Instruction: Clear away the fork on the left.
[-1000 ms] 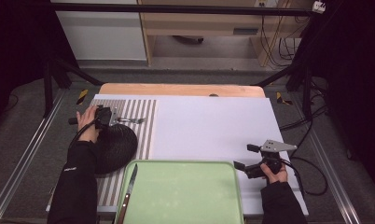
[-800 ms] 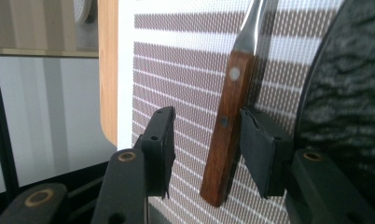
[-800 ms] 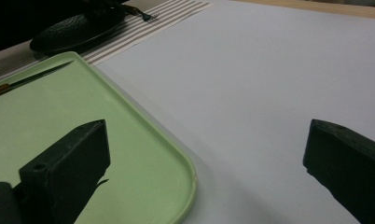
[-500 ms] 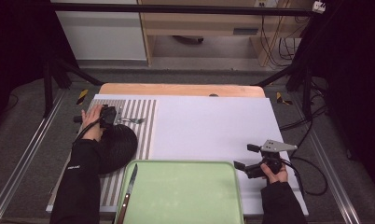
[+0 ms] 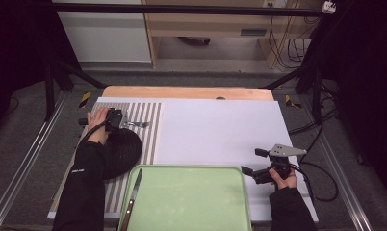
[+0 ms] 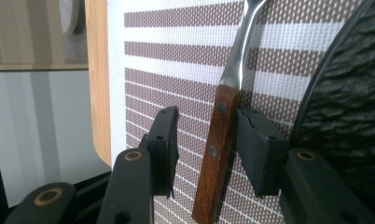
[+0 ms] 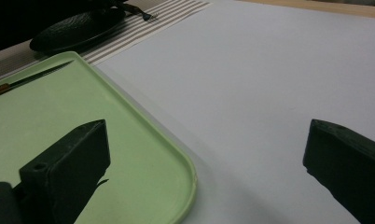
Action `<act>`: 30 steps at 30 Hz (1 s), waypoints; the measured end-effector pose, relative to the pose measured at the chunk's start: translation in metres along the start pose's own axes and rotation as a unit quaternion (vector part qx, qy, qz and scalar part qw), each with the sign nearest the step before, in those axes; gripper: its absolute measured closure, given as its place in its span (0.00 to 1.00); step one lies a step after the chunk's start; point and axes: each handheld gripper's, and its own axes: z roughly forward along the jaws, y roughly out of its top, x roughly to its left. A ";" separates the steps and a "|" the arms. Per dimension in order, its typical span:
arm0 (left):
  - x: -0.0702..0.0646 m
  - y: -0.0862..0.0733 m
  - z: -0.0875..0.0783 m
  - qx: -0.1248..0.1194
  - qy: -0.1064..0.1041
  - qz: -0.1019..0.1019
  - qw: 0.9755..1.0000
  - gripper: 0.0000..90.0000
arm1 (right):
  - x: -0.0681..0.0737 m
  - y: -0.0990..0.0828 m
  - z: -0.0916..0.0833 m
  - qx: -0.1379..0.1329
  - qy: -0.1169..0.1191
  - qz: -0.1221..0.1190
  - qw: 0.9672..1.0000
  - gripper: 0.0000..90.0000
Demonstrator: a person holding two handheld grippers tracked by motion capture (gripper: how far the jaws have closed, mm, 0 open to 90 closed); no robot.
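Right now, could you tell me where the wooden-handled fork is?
The fork lies on the striped placemat at the table's far left, between the left claw's jaws, beside the black plate.

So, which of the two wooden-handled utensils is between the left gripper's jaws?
The fork on the striped placemat, beside the black plate. Its wooden handle stands between the left gripper jaws. The knife lies on the green tray.

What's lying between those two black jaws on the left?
In the left gripper view, the fork's wooden handle lies between the jaws on the striped placemat, against one jaw, clear of the other.
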 end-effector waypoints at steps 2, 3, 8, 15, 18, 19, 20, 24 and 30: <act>0.001 0.001 0.000 0.000 -0.001 0.001 1.000 0.63 | 0.000 0.000 0.000 -0.001 0.000 0.000 1.000 0.01; 0.001 0.000 0.000 -0.001 -0.002 0.000 1.000 0.63 | 0.000 0.000 -0.001 -0.002 0.000 0.000 1.000 0.01; 0.001 0.001 0.000 0.001 -0.012 0.002 1.000 0.66 | 0.000 0.000 -0.001 -0.002 0.000 0.001 1.000 0.01; 0.001 0.002 0.003 -0.001 -0.014 0.011 1.000 0.68 | 0.000 0.000 -0.001 -0.002 0.000 0.001 1.000 0.01; 0.001 0.003 0.005 0.002 -0.013 0.014 1.000 0.68 | 0.000 0.000 -0.001 -0.003 -0.002 0.001 1.000 0.01; 0.001 0.002 0.006 0.003 -0.014 0.011 1.000 0.68 | 0.000 0.000 -0.001 -0.003 -0.002 0.002 1.000 0.01; 0.001 0.002 0.007 0.003 -0.015 0.011 1.000 0.69 | 0.000 0.000 -0.001 -0.004 -0.002 0.002 1.000 0.01; 0.000 0.003 0.010 0.004 -0.020 0.018 1.000 0.74 | 0.000 0.000 0.000 -0.001 -0.003 0.002 1.000 0.01; -0.001 0.001 0.010 -0.002 -0.029 0.025 0.999 0.81 | 0.000 0.001 -0.001 -0.005 -0.003 0.003 1.000 0.01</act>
